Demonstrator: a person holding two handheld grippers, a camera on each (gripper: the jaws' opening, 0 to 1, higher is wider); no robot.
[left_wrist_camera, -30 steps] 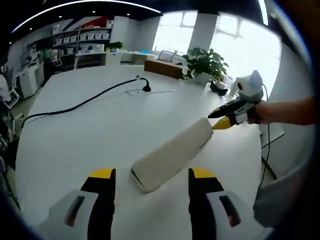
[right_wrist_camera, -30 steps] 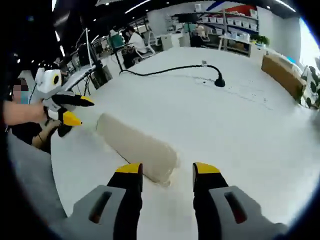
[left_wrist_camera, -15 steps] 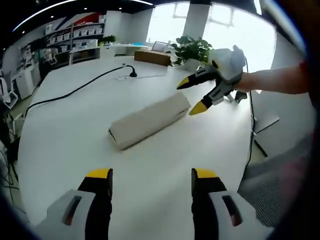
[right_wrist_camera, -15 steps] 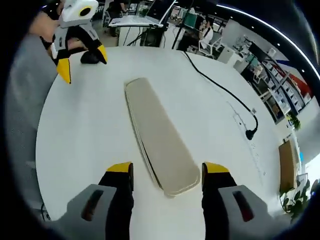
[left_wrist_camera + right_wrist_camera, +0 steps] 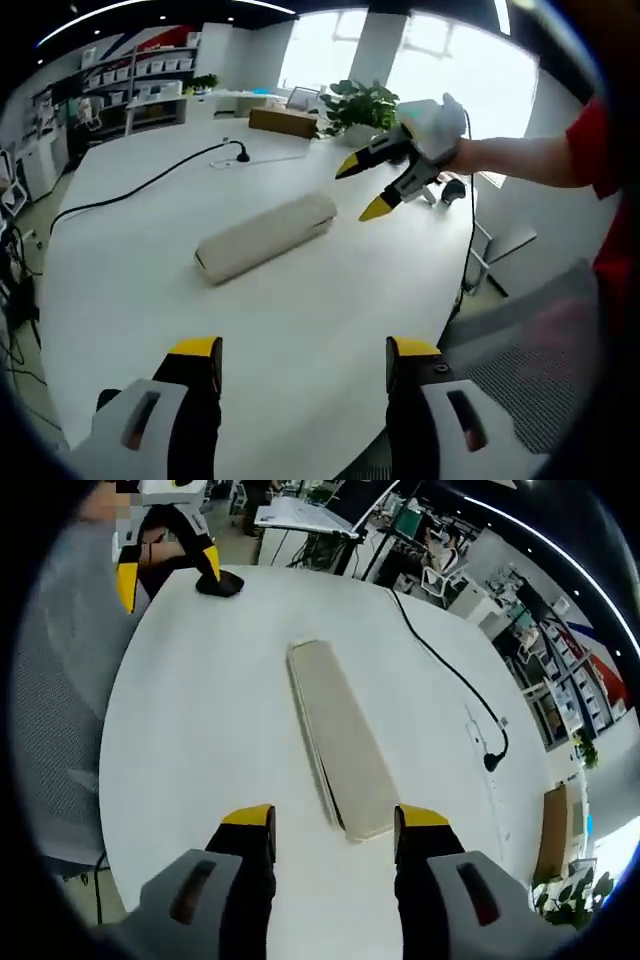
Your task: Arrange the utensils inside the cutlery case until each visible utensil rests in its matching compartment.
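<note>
A long beige cutlery case (image 5: pixel 264 235) lies closed on the white round table (image 5: pixel 150 280); no utensils show. In the left gripper view my left gripper (image 5: pixel 303 352) is open above the table's near edge, well short of the case. The right gripper (image 5: pixel 360 187), held by a hand with a red sleeve, hovers open just right of the case's far end. In the right gripper view the case (image 5: pixel 341 740) runs away from my open right gripper (image 5: pixel 322 818), whose yellow tips sit above its near end. The left gripper (image 5: pixel 165 560) appears at the top left, beyond the table edge.
A black cable (image 5: pixel 140 185) ends in a plug (image 5: pixel 241 156) on the far part of the table, also seen as a cable (image 5: pixel 445 670) in the right gripper view. A potted plant (image 5: pixel 360 105), a brown box (image 5: pixel 283 121) and shelves (image 5: pixel 150 85) stand beyond. Office desks (image 5: pixel 310 515) lie past the table.
Both grippers have drawn back and lifted away from the case, which now looks smaller and farther off. The case itself has stayed put on the table.
</note>
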